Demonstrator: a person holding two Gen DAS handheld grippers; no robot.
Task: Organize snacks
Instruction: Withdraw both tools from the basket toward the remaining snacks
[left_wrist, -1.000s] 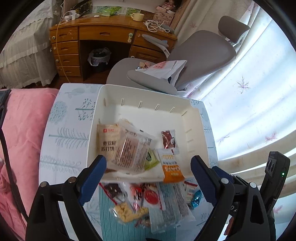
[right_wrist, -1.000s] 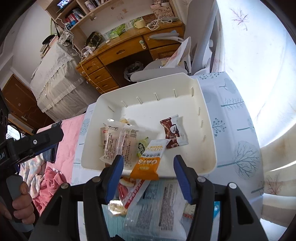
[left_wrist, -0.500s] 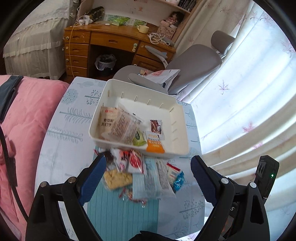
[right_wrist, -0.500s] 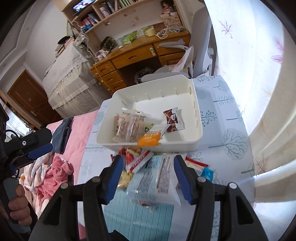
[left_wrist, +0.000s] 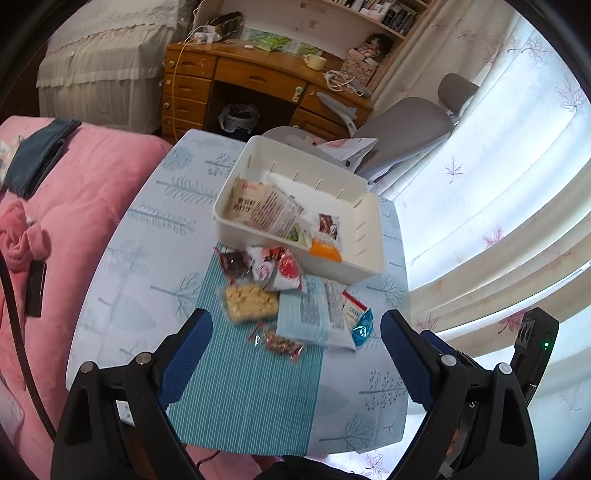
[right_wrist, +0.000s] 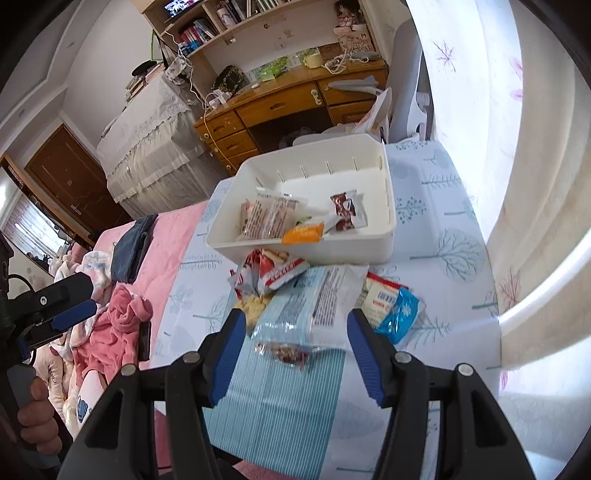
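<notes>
Left wrist view shows the left tool (left_wrist: 295, 354) with its blue pads spread wide and nothing between them, hovering above the striped teal mat (left_wrist: 243, 398) on the tree-patterned desk (left_wrist: 122, 266). Beyond it, loose snack packets lie heaped just in front of the white rectangular plastic bin (left_wrist: 364, 236): a clear bag of yellow crackers (left_wrist: 251, 304), a large pale-blue packet (left_wrist: 306, 314) and a small clear pouch of mixed nuts (left_wrist: 282, 345). Several packets already lie inside the bin.

Right wrist view shows the right tool (right_wrist: 295, 350) partly spread and empty, poised over the same pale-blue packet (right_wrist: 306, 299), with a bright blue wrapper (right_wrist: 400, 315) to its right. The next pick is best made on one packet at the heap's edge, pinching a sealed seam so the neighbours stay put, then lifting clear of the bin wall before release
</notes>
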